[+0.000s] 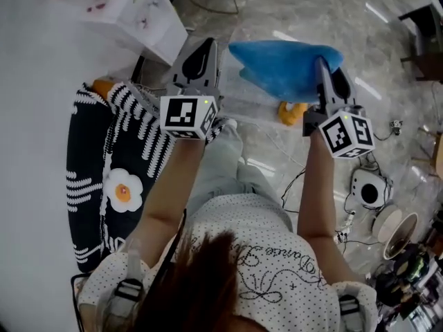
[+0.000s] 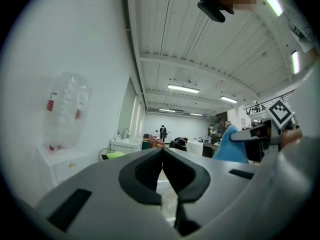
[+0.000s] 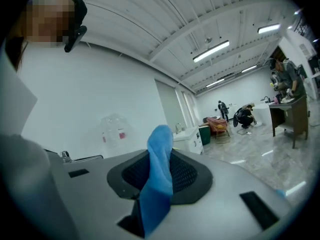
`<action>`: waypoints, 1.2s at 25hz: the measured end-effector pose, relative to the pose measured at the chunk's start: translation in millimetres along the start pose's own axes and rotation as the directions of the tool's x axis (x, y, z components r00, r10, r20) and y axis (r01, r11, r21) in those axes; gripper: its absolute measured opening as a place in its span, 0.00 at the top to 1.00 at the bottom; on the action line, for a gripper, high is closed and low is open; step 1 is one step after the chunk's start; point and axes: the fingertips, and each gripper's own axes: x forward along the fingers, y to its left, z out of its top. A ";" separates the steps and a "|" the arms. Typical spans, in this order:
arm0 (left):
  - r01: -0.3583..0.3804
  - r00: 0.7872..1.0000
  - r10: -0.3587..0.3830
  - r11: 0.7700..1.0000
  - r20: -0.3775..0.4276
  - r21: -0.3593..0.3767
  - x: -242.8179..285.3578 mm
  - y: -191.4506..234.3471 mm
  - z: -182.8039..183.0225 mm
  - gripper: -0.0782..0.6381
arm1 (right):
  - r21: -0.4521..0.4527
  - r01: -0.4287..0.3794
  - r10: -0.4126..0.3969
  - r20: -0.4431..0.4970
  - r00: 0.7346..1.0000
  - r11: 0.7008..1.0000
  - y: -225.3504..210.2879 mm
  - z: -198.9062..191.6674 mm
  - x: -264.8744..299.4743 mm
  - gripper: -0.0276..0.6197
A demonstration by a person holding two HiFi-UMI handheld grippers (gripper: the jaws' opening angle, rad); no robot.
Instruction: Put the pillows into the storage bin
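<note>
In the head view my right gripper (image 1: 322, 66) is shut on a blue pillow (image 1: 284, 66) and holds it in the air over the marble floor. In the right gripper view a fold of the blue pillow (image 3: 159, 174) is pinched between that gripper's (image 3: 161, 154) jaws. My left gripper (image 1: 199, 47) is beside it on the left, shut and with nothing in it. In the left gripper view its (image 2: 162, 153) jaws meet with no gap, and the blue pillow (image 2: 232, 145) shows at the right. A black-and-white pillow (image 1: 104, 175) with an egg picture lies at the left. I cannot make out a storage bin.
The black-and-white pillow rests on a white surface (image 1: 31, 137). A white box (image 1: 142, 16) stands at the upper left. An orange thing (image 1: 291, 113) lies under the blue pillow beside something see-through. Cables and round devices (image 1: 370, 189) litter the floor at the right.
</note>
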 end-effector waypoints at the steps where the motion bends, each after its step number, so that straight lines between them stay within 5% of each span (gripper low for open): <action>1: 0.013 1.000 -0.013 1.000 -0.005 -0.008 13.1 2.2 -3.4 0.89 | 0.001 0.017 -0.017 -0.005 1.000 1.000 -8.1 -1.0 7.6 0.80; 9: 0.103 0.992 -0.106 0.994 -0.071 -0.041 95.9 22.9 -44.4 0.89 | 0.059 0.142 -0.143 0.009 0.990 0.988 -62.5 -23.9 52.9 0.80; 18: 0.092 0.981 -0.102 0.994 -0.165 -0.066 156.6 10.8 -111.0 0.89 | 0.159 0.172 -0.155 -0.114 0.981 0.972 -125.8 -98.0 92.4 0.80; 30: -0.001 0.957 -0.033 0.993 -0.289 -0.115 180.0 -16.7 -278.0 0.89 | 0.206 0.125 -0.061 -0.293 0.954 0.971 -210.6 -276.1 115.7 0.80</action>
